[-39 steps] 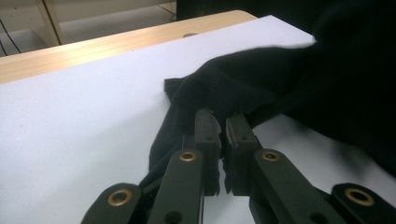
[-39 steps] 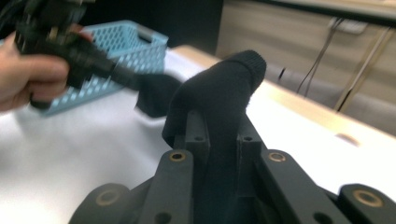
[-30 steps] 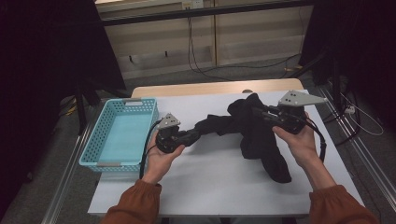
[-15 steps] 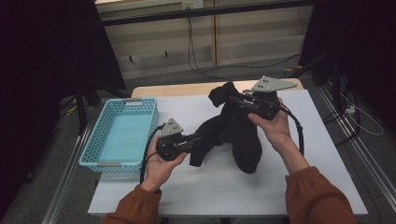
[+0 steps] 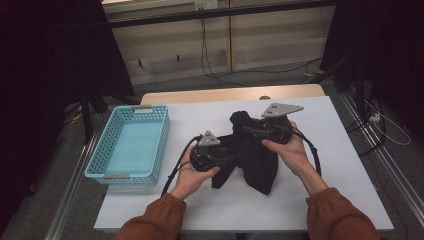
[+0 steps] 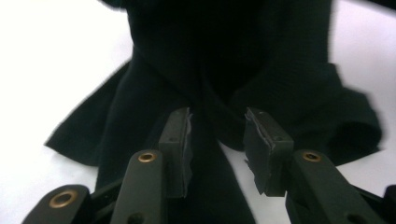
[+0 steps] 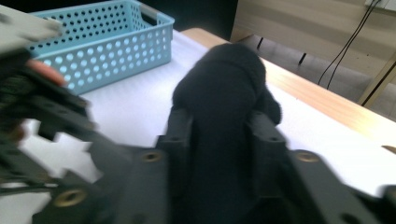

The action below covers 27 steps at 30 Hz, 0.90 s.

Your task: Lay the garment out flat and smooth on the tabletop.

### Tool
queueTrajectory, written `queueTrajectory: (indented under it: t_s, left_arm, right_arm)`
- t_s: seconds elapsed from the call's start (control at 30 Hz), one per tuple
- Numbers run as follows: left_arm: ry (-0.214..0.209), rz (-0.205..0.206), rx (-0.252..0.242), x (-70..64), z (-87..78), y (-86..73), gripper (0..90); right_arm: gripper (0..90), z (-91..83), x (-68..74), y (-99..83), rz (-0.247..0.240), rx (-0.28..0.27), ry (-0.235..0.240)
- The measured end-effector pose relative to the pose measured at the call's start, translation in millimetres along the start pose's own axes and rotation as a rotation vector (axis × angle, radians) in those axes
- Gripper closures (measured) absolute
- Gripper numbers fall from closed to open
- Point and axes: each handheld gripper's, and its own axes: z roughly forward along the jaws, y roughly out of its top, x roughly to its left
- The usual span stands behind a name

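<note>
A person in rust-coloured sleeves stands at the near edge of a white table (image 5: 350,165), a gripper in each hand, working a black garment (image 5: 252,160) that sits near the middle of the tabletop. The right gripper (image 5: 248,131) is raised a little above the surface and has a thick fold of the cloth pinched between its jaws; in the right gripper view the dark fabric (image 7: 219,107) bulges up between the two black jaws, which press against it on both sides, so the hold looks firm. From that pinch the garment hangs down and spreads onto the table, its lower edge lying toward the person. The left gripper (image 5: 231,159) is lower and just beside the cloth on its left side. In the left gripper view its jaws stand apart with a clear gap, and a narrow strip of the black fabric (image 6: 219,56) runs up through that gap; the pads (image 6: 180,140) do not appear to be pressing on it. The two grippers are close together, the left slightly nearer the person. A light blue perforated basket (image 5: 102,150) sits at the left side of the table, well apart from the garment, with cables (image 5: 220,65) trailing on the floor beyond the far edge.
</note>
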Motion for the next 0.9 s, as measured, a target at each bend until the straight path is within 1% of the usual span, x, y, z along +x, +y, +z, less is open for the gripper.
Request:
queueTrajectory:
  t_s: [0.03,0.1,0.17,0.2,0.3,0.33,0.37,0.4,0.47,0.5,0.57,0.6,0.67,0.7,0.73,0.77,0.83,0.87,0.9]
  left_arm:
    - [0.002,-0.004,0.017,1.4,4.4,-1.8,58.6]
    - [0.016,0.002,0.045,2.5,9.2,-6.3,56.1]
    - [0.019,0.003,0.052,2.3,10.2,-9.8,53.2]
    - [0.021,0.002,0.053,3.0,9.3,-10.3,53.2]
    - [0.010,-0.011,0.035,1.9,6.6,-9.6,53.2]
    - [0.012,-0.006,0.034,-0.2,5.5,-8.8,53.2]
    - [0.011,0.005,0.027,-2.2,5.4,-8.4,53.1]
    - [0.009,0.005,0.023,-3.9,5.4,-8.1,52.8]
    - [0.000,0.002,0.020,-6.4,5.4,-8.0,51.3]
    - [-0.002,0.008,0.022,-7.1,4.9,-7.8,51.1]
    - [0.000,0.010,0.009,-8.0,4.1,-7.5,50.6]
    - [-0.004,0.008,0.011,-8.1,2.8,-7.4,50.6]
    - [0.001,0.011,0.002,-7.4,1.1,-7.4,50.6]
    - [0.005,0.007,-0.005,-6.5,0.5,-7.4,50.7]
    - [0.008,-0.003,-0.012,-5.5,0.1,-7.5,50.7]
    - [0.011,-0.013,-0.019,-4.5,-0.3,-7.5,50.7]
    - [0.043,-0.015,-0.024,-2.4,-1.6,-7.2,50.1]
    - [0.052,-0.019,-0.029,-1.2,-1.9,-7.1,48.7]
    - [0.050,-0.026,-0.034,0.0,-1.8,-7.2,47.9]
  right_arm:
    - [49.3,-1.2,1.9,-1.8,0.003,0.011,-0.008]
    - [47.1,-5.8,6.2,-7.4,-0.005,0.014,-0.001]
    - [40.5,-11.6,11.1,-15.1,-0.008,0.024,-0.001]
    - [40.6,-14.8,13.6,-19.8,-0.011,0.030,0.002]
    - [38.5,-24.2,22.3,-39.0,0.000,0.038,0.028]
    - [37.8,-25.9,25.7,-46.4,-0.003,0.050,0.034]
    - [34.6,-27.1,29.3,-52.5,-0.014,0.079,0.032]
    - [32.8,-28.8,32.2,-57.7,-0.021,0.095,0.026]
    - [33.4,-33.3,35.2,-65.5,-0.008,0.093,0.032]
    - [33.2,-35.2,36.5,-67.8,-0.011,0.095,0.032]
    - [32.7,-38.6,39.1,-71.2,-0.009,0.097,0.038]
    - [32.5,-40.1,40.6,-72.9,-0.007,0.098,0.043]
    - [31.8,-39.6,43.4,-77.3,-0.006,0.112,0.052]
    - [30.6,-37.5,44.2,-79.7,-0.003,0.128,0.068]
    - [29.7,-34.5,44.9,-82.0,-0.003,0.144,0.072]
    - [28.7,-30.6,46.1,-84.0,-0.007,0.157,0.067]
    - [26.6,-22.1,48.8,-85.8,-0.031,0.181,0.067]
    - [25.0,-17.2,50.1,-86.5,-0.046,0.193,0.062]
    - [23.3,-11.6,50.8,-87.4,-0.051,0.211,0.055]
